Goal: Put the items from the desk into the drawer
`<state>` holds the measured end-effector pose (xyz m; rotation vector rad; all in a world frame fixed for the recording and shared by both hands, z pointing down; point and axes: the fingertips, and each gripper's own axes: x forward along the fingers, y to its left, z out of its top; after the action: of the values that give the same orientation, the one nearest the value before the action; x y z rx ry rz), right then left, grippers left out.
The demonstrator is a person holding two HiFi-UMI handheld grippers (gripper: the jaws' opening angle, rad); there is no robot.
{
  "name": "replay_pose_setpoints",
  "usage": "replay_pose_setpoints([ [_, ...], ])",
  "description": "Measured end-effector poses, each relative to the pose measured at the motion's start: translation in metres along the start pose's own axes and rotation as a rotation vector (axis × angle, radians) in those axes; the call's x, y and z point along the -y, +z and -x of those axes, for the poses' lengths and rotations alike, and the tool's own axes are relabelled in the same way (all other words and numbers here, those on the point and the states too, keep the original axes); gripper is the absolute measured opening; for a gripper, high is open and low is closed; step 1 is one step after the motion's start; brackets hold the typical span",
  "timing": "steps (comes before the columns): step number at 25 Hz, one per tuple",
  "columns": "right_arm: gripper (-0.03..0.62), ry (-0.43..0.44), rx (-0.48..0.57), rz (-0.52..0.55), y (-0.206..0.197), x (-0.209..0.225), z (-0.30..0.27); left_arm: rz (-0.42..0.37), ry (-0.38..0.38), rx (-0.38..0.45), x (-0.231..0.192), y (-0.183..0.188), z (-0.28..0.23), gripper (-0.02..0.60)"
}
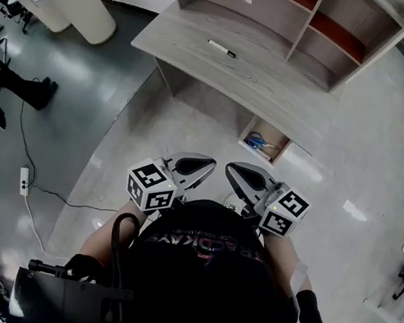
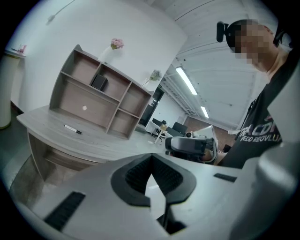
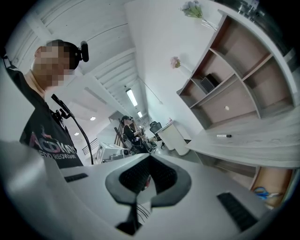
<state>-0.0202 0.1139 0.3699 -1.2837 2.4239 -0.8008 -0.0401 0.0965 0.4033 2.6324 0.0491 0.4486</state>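
The desk (image 1: 275, 92) stands ahead of you, its drawer (image 1: 284, 152) open below. You hold the left gripper (image 1: 201, 167) and right gripper (image 1: 241, 174) at your chest, jaws closed on nothing. Blue scissors (image 1: 260, 142) lie in the drawer; the marker (image 1: 222, 48) lies on the desktop.

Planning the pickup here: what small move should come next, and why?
Probably carry the left claw toward the marker, opening it on the way. The marker is the only item lying on the desk, the left claw and the right claw are shut, empty and well short of it, and the drawer stands open.
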Motion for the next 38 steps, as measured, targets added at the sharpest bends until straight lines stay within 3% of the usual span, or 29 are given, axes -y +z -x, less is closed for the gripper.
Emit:
replay_pose_setpoints([
  [24, 0.012, -0.026, -0.014, 0.039, -0.016, -0.026, -0.045, 0.082, 0.027, 0.069, -0.025, -0.009, 0.063, 0.010],
  [38, 0.012, -0.071, 0.018, 0.063, -0.024, -0.041, -0.077, 0.008, -0.013, 0.057, -0.037, -0.003, 0.098, 0.010],
])
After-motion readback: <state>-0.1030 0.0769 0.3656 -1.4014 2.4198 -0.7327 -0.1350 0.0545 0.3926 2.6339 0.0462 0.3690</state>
